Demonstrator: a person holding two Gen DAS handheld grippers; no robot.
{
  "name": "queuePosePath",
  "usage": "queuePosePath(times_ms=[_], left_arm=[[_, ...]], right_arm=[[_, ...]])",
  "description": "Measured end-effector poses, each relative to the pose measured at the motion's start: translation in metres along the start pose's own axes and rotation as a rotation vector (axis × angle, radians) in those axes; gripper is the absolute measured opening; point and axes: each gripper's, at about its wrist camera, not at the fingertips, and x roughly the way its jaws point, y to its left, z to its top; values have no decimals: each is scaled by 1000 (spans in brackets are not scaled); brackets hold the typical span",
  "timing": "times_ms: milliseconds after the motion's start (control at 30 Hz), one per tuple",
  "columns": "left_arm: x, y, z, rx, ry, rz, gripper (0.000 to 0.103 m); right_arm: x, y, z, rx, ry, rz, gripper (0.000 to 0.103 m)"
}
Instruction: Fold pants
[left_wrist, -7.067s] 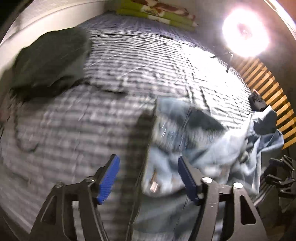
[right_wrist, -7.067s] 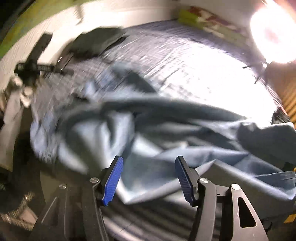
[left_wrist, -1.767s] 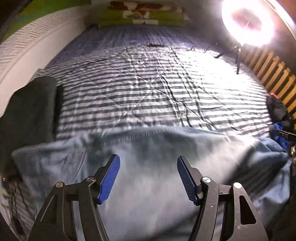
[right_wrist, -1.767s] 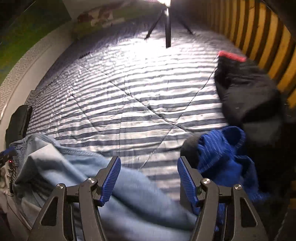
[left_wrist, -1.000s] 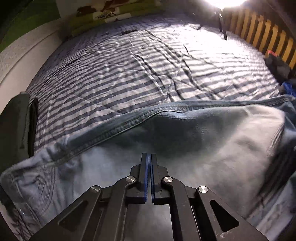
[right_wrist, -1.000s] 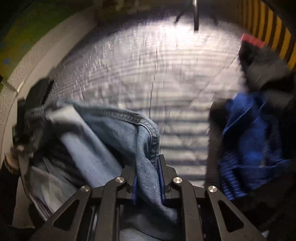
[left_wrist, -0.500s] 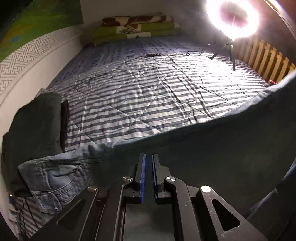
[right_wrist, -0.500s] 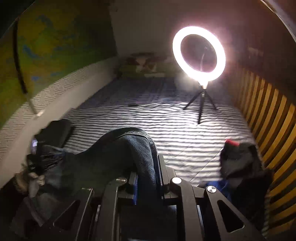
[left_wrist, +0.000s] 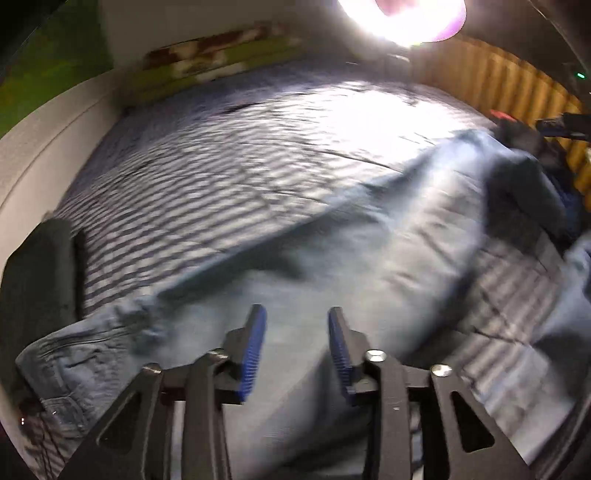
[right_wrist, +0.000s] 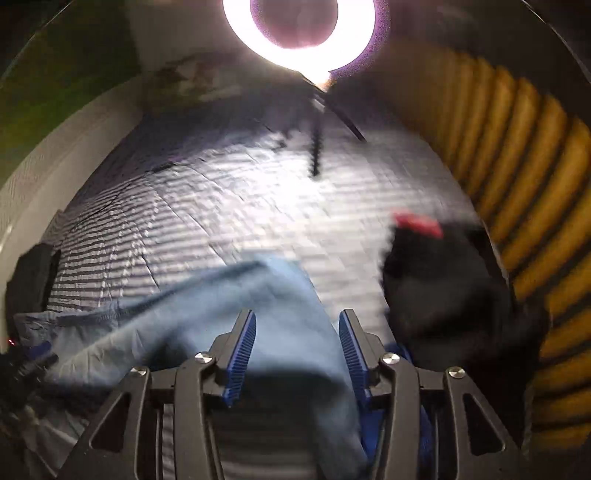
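Observation:
Light blue jeans (left_wrist: 369, 266) lie stretched across the striped bedspread (left_wrist: 229, 173), waistband at the lower left, legs running to the upper right. My left gripper (left_wrist: 297, 350) hovers over the middle of them. Its jaws are opening, the blue pads (left_wrist: 255, 350) stand apart and press on nothing. In the right wrist view a jeans leg (right_wrist: 229, 314) runs from the left and passes under and between the pads of my right gripper (right_wrist: 295, 354). Its jaws are opening too, and the pads (right_wrist: 351, 354) stand clear of the cloth.
A lit ring light (right_wrist: 299, 33) on a small tripod stands at the far side of the bed. A dark folded garment (left_wrist: 37, 280) lies at the left edge. At the right, a black garment with a red tag (right_wrist: 436, 291) lies by the wooden slats (right_wrist: 535, 184). Pillows (left_wrist: 214, 59) line the headboard.
Half a second ago both grippers were shut on the lifted jeans. Both have since opened, and the jeans have dropped flat onto the bed.

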Motion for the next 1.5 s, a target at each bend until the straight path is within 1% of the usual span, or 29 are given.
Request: queuePosePath(times_ms=[33, 133, 233, 300, 367, 400, 500, 533, 567, 600, 633, 700, 733, 833, 900, 967, 1067, 1100, 1133, 1167, 1200, 1233, 1267, 1300, 1333, 1367, 1433, 1467, 1500], left_arm=[[-1, -14, -2, 34, 0, -25, 46], [0, -52, -7, 122, 5, -70, 46], [9, -75, -13, 189, 19, -41, 47], [20, -79, -14, 200, 41, -26, 52], [35, -81, -12, 209, 63, 12, 53], [43, -80, -10, 209, 75, 33, 54], [63, -72, -3, 165, 106, 44, 54], [69, -69, -1, 152, 114, 32, 51], [72, -65, 1, 138, 121, 9, 46], [73, -62, 3, 123, 124, -15, 32], [72, -59, 5, 111, 123, -21, 20], [65, -56, 9, 103, 114, -30, 10], [61, -53, 10, 101, 107, -35, 8], [42, -44, 16, 84, 84, -59, 7], [20, -35, 23, 66, 57, -91, 7], [-3, -27, 26, 62, 32, -102, 7], [-38, -16, 23, 60, 14, -132, 7], [-48, -11, 19, 52, 17, -155, 7], [-54, -9, 12, 47, 42, -192, 14], [-59, -12, 3, 61, 80, -234, 19], [-61, -14, -7, 84, 133, -274, 37], [-63, -15, -14, 93, 157, -275, 54], [-66, -15, -20, 101, 171, -260, 57], [-68, -14, -24, 105, 177, -257, 58], [-69, -11, -24, 105, 174, -258, 58], [-70, -9, -21, 103, 163, -242, 58], [-64, -3, -12, 88, 127, -159, 58], [-59, -1, -7, 85, 111, -130, 58], [-51, 0, 0, 96, 100, -83, 58]], right_arm=[[-4, -5, -9, 21, 8, 4, 47], [-3, -33, -55, 110, 83, 49, 50], [2, -44, -91, 152, 152, 67, 51], [9, -47, -106, 175, 179, 87, 51], [17, -46, -110, 186, 179, 115, 52], [22, -44, -107, 186, 183, 118, 52], [33, -30, -93, 149, 176, 109, 52], [35, -26, -87, 135, 169, 102, 46], [34, -23, -83, 126, 163, 103, 35], [32, -22, -78, 119, 161, 111, 12], [27, -24, -72, 119, 154, 119, 12], [14, -24, -63, 111, 112, 111, 10], [5, -26, -58, 108, 89, 103, 9], [-20, -39, -44, 137, 32, 117, 8], [-40, -53, -35, 159, -12, 116, 7], [-64, -63, -28, 171, -54, 127, 7], [-97, -82, -30, 184, -102, 121, 7], [-104, -88, -33, 189, -112, 112, 7], [-108, -92, -37, 195, -112, 101, 7], [-108, -98, -45, 186, -95, 66, 7], [-106, -98, -51, 157, -70, 37, 12], [-103, -100, -58, 124, -31, 11, 22], [-96, -102, -66, 97, 29, 9, 32], [-90, -106, -73, 94, 60, 5, 47], [-88, -109, -77, 102, 58, -3, 49], [-85, -113, -79, 115, 54, -1, 49], [-83, -118, -77, 140, 36, 30, 49], [-80, -117, -72, 147, 16, 40, 49], [-77, -117, -68, 144, 13, 39, 50]])
